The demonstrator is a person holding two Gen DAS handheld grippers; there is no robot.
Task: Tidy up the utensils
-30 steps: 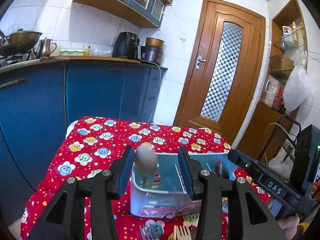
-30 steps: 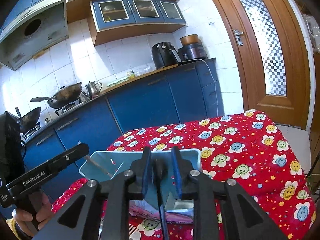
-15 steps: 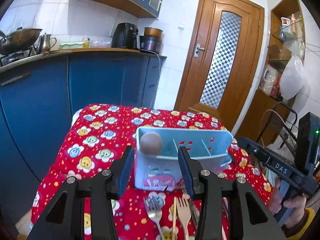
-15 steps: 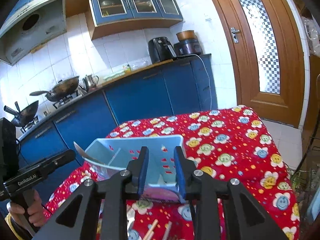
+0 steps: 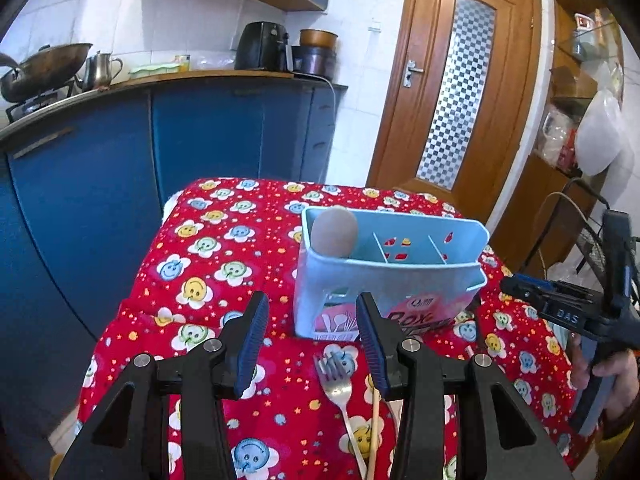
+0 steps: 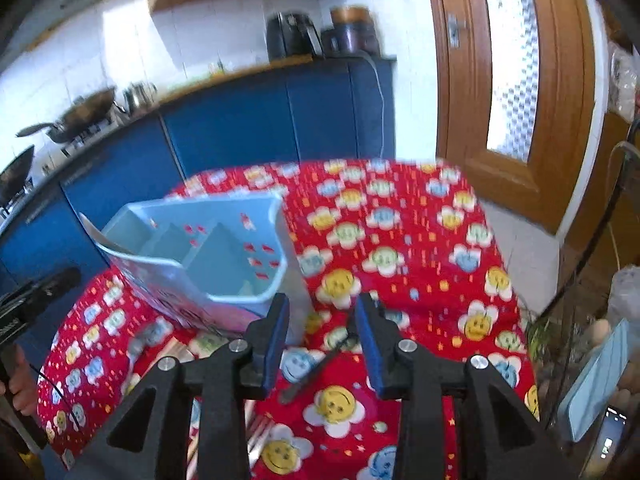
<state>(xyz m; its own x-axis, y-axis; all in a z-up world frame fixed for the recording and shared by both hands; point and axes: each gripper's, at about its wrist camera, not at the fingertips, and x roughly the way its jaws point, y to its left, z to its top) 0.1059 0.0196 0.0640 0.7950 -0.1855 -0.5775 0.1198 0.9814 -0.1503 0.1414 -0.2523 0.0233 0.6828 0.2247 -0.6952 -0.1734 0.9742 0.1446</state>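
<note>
Both tongs released: left tongs (image 5: 311, 338) over fork (image 5: 338, 376), lower centre; right tongs (image 6: 322, 334), just opened, empty, beside caddy (image 6: 208, 264). Best lowered squarely astride handle before clenching.

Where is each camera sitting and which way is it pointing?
Left wrist: rides the left gripper, aimed down across the red tablecloth at the blue caddy and fork; the right gripper and a hand show at right.
Right wrist: rides the right gripper, blurred, aimed at the caddy's other end; a hand shows at left.
Shared: caddy, tablecloth, blue cabinets, wooden door.
</note>
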